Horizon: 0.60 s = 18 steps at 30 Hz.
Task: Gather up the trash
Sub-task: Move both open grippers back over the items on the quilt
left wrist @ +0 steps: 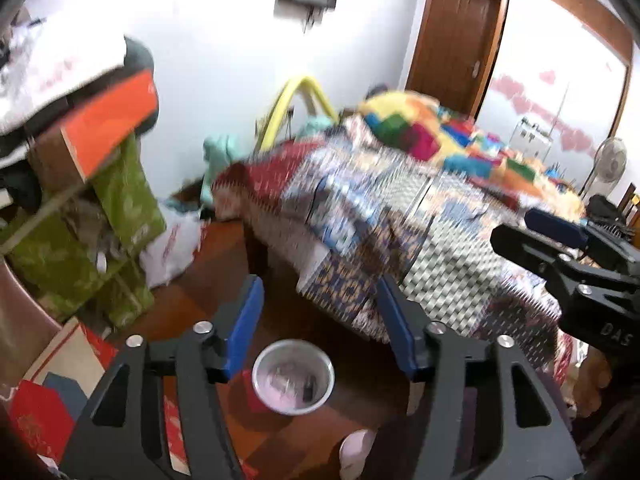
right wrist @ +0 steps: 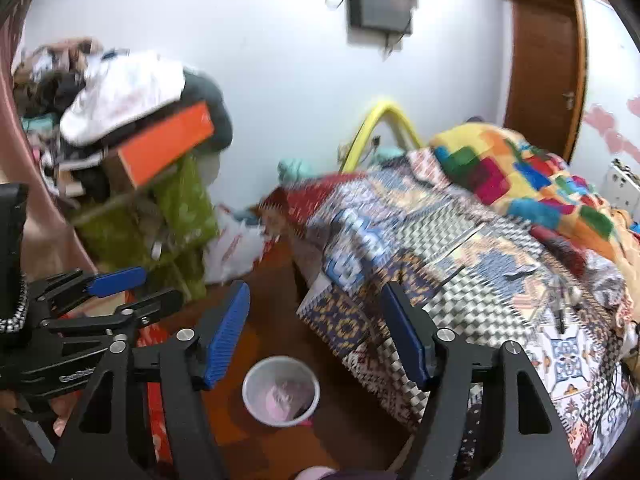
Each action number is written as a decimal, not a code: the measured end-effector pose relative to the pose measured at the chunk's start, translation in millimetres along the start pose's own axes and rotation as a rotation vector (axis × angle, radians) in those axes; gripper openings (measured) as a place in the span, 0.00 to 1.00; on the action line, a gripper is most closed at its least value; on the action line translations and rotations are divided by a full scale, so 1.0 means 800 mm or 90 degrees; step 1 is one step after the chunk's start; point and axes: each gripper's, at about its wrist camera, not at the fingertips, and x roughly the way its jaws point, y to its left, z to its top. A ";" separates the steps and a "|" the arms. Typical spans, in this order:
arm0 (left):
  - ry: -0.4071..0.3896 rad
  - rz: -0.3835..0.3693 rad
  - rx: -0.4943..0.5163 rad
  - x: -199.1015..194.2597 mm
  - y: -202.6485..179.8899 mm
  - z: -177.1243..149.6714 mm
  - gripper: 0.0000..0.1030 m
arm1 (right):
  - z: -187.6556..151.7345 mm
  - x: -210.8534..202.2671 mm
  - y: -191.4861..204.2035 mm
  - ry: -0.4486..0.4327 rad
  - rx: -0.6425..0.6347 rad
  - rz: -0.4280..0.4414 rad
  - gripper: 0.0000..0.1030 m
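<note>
A small round trash bin (left wrist: 293,378) with a pale liner stands on the brown floor beside the bed; it also shows in the right wrist view (right wrist: 281,391). Pinkish scraps lie inside it. My left gripper (left wrist: 320,322) is open and empty, held above the bin. My right gripper (right wrist: 316,334) is open and empty, also above the bin. The right gripper shows at the right edge of the left wrist view (left wrist: 568,256), and the left gripper shows at the left of the right wrist view (right wrist: 116,292). Both views are blurred.
A bed (left wrist: 400,208) with a patchwork cover and a colourful blanket (right wrist: 520,176) fills the right. A cluttered green rack (right wrist: 160,208) with an orange box (right wrist: 168,144) stands left. A white plastic bag (right wrist: 236,248) lies by the wall. Red boxes (left wrist: 44,416) lie on the floor at left.
</note>
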 end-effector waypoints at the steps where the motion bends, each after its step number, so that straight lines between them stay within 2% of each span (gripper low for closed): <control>1: -0.017 -0.001 0.003 -0.010 -0.007 0.004 0.62 | 0.001 -0.009 -0.004 -0.012 0.006 -0.003 0.69; 5: -0.068 -0.010 0.022 -0.037 -0.036 0.016 0.66 | 0.005 -0.044 -0.026 -0.065 0.032 -0.027 0.71; 8: -0.090 -0.029 0.034 -0.050 -0.059 0.025 0.67 | 0.005 -0.062 -0.044 -0.073 0.048 -0.049 0.71; 12: -0.115 -0.053 0.060 -0.056 -0.098 0.038 0.67 | 0.002 -0.085 -0.083 -0.099 0.099 -0.049 0.71; 18: -0.124 -0.094 0.100 -0.051 -0.161 0.052 0.67 | -0.007 -0.109 -0.137 -0.096 0.121 -0.127 0.71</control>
